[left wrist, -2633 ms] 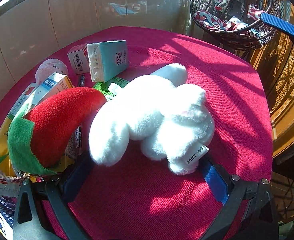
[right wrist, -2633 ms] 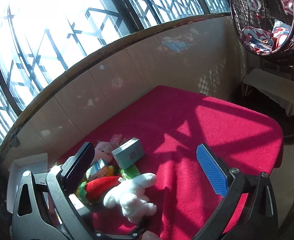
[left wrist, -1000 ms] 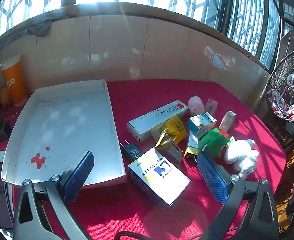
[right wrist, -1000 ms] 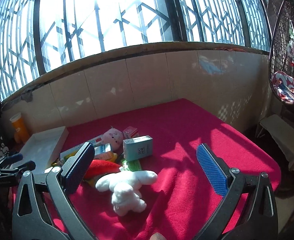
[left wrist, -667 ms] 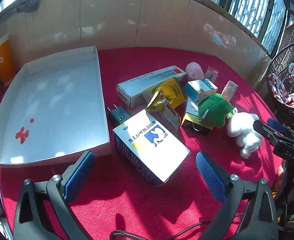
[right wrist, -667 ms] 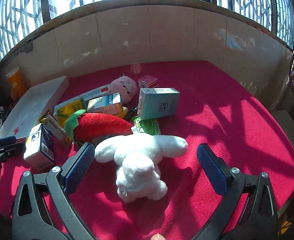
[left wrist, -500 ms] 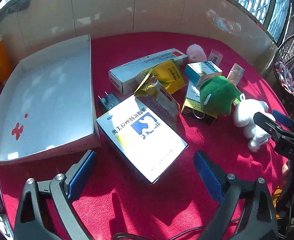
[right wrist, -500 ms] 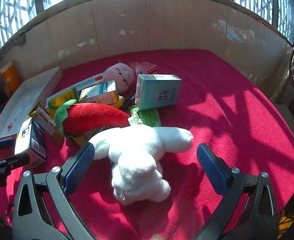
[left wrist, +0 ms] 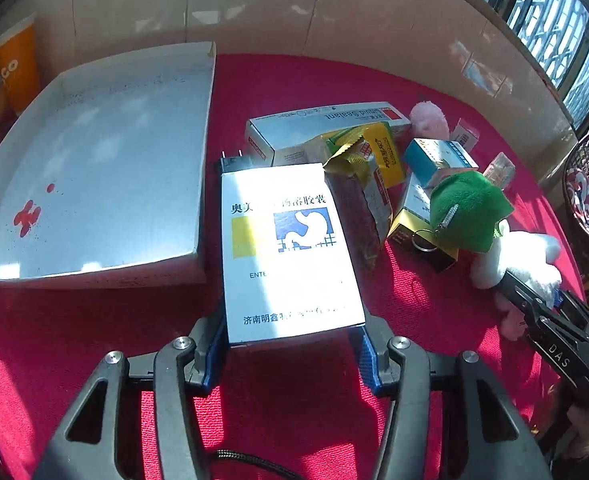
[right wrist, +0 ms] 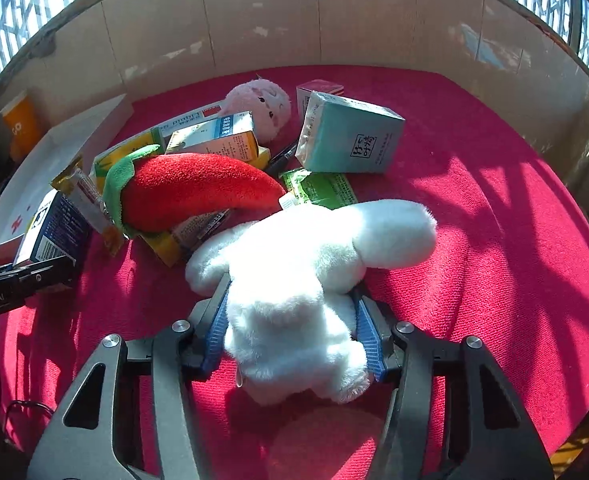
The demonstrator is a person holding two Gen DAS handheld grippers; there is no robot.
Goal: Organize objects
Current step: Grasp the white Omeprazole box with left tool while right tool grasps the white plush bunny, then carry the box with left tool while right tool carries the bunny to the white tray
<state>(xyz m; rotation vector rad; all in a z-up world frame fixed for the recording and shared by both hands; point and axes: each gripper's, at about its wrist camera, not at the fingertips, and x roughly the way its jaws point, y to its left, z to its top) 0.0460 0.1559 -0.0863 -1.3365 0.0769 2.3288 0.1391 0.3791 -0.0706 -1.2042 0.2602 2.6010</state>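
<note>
Pressing in, left gripper fingers clamp the white box; right gripper fingers (just closed) squeeze the white plush.

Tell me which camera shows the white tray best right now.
The left wrist view: the white tray lies nearly whole there, bare inside apart from red marks. The right wrist view catches only its rim and one corner at far left, behind the boxes.

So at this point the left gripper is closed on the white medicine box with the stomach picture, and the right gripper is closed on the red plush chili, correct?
Not quite. The right gripper has just closed on the white plush bunny, not the red plush chili, which lies untouched behind it, as the right wrist view shows. The left gripper has indeed just closed on the white medicine box.
</note>
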